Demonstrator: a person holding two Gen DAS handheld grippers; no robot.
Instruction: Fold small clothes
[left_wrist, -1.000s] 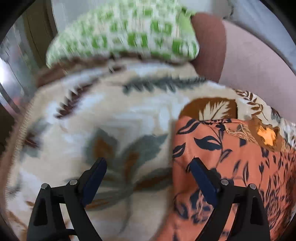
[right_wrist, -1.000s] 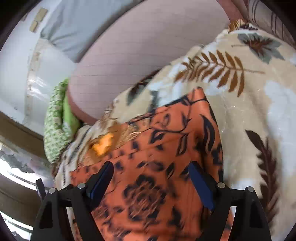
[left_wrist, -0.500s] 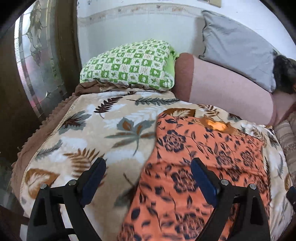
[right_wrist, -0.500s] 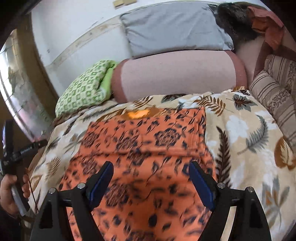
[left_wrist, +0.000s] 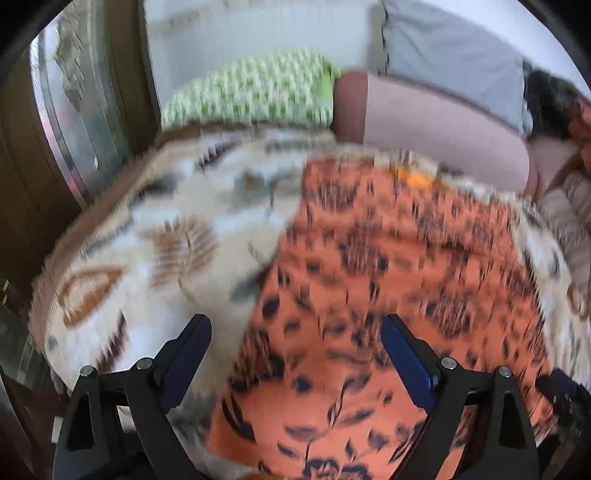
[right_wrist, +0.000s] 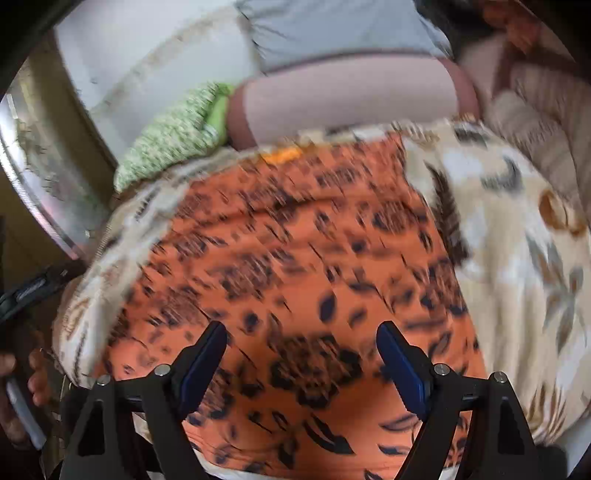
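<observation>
I see the orange cloth (left_wrist: 388, 295) flat on the bed blanket (left_wrist: 155, 251), middle of frame | left gripper (left_wrist: 295, 354) wide, empty | right gripper (right_wrist: 301, 356) wide, empty | risk: I might pinch the blanket too, since it lies right under.

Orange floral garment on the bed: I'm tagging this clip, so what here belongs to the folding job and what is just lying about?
Belongs to the job:
- orange garment with dark floral print, spread flat
- left gripper, open, empty
- right gripper, open, empty

Just lying about:
- cream leaf-patterned blanket under the garment
- green-and-white checked pillow
- pink bolster cushion
- grey pillow
</observation>
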